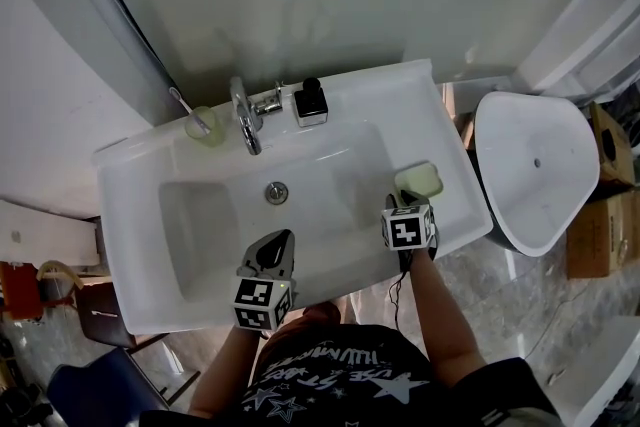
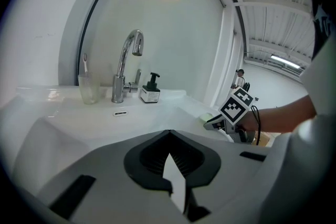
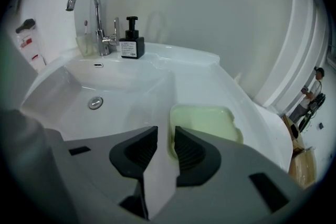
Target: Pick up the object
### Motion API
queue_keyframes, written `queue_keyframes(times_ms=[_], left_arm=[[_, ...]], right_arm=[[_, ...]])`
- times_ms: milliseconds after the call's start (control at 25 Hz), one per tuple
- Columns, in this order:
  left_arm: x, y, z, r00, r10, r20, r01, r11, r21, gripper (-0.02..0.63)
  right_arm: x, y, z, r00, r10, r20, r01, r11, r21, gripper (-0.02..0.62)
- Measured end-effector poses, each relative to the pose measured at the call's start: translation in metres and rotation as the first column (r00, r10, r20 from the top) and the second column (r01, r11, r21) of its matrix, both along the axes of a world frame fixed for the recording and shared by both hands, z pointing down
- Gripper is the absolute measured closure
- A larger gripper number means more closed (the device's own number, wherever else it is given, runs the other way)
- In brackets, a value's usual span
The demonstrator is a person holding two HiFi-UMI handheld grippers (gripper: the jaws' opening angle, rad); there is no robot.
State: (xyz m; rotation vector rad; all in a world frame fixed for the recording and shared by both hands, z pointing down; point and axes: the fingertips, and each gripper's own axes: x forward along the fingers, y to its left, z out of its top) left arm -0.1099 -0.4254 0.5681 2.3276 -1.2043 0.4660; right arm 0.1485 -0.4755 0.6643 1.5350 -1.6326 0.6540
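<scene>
The object is a pale green, shallow soap dish [image 1: 418, 180] [image 3: 205, 123] lying on the right ledge of the white sink [image 1: 130, 155]. My right gripper [image 1: 405, 200] [image 3: 165, 136] is low at the dish's near left edge. Its jaws stand a narrow gap apart, the dish's left rim sits right at that gap, and I see no pad pressing on it. My left gripper [image 1: 275, 240] [image 2: 169, 134] hovers over the front of the basin with its jaws together and nothing in them. From the left gripper view the right gripper [image 2: 212, 122] reaches toward the dish.
At the back of the sink stand a chrome faucet [image 1: 245, 115], a black-topped soap dispenser [image 1: 311, 103] and a cup with a toothbrush [image 1: 203, 125]. The drain [image 1: 276, 192] is mid-basin. A white toilet [image 1: 535, 170] and a cardboard box [image 1: 600, 235] are to the right.
</scene>
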Motion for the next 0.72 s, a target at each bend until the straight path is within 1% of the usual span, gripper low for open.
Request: queue_keyframes(times_ms=[80, 120, 240, 400, 480, 600, 720], left_arm=[[-0.001, 0.0, 0.001, 1.0, -0.004, 0.0, 0.004, 1.0, -0.003, 0.591], [-0.002, 0.0, 0.0, 1.0, -0.006, -0.002, 0.006, 1.0, 0.001, 0.591], [-0.003, -0.001, -0.001, 1.0, -0.011, -0.002, 0.011, 1.0, 0.008, 0.591], [-0.003, 0.002, -0.003, 1.0, -0.013, 0.003, 0.013, 1.0, 0.016, 0.591], [-0.002, 0.003, -0.006, 1.0, -0.014, 0.002, 0.014, 1.0, 0.024, 0.591], [0.001, 0.008, -0.01, 1.0, -0.017, -0.002, 0.017, 0.999, 0.031, 0.591], [0.005, 0.016, -0.016, 1.0, -0.015, 0.0, 0.015, 0.999, 0.046, 0.591]], right_arm=[[0.004, -0.001, 0.0, 0.999, 0.016, -0.034, -0.016, 1.0, 0.002, 0.513], [0.006, -0.001, 0.001, 0.999, 0.024, -0.047, -0.024, 1.0, 0.0, 0.543], [0.007, -0.002, 0.001, 0.998, 0.027, -0.053, -0.028, 1.0, -0.005, 0.543], [0.006, -0.001, -0.004, 0.999, 0.01, -0.052, -0.01, 1.0, 0.005, 0.555], [0.006, 0.0, -0.008, 0.999, 0.006, -0.046, -0.005, 1.0, 0.018, 0.558], [0.005, 0.003, -0.016, 1.0, 0.011, -0.014, -0.01, 0.999, 0.04, 0.559], [0.003, 0.006, -0.032, 1.0, 0.002, 0.008, -0.003, 0.997, 0.08, 0.56]])
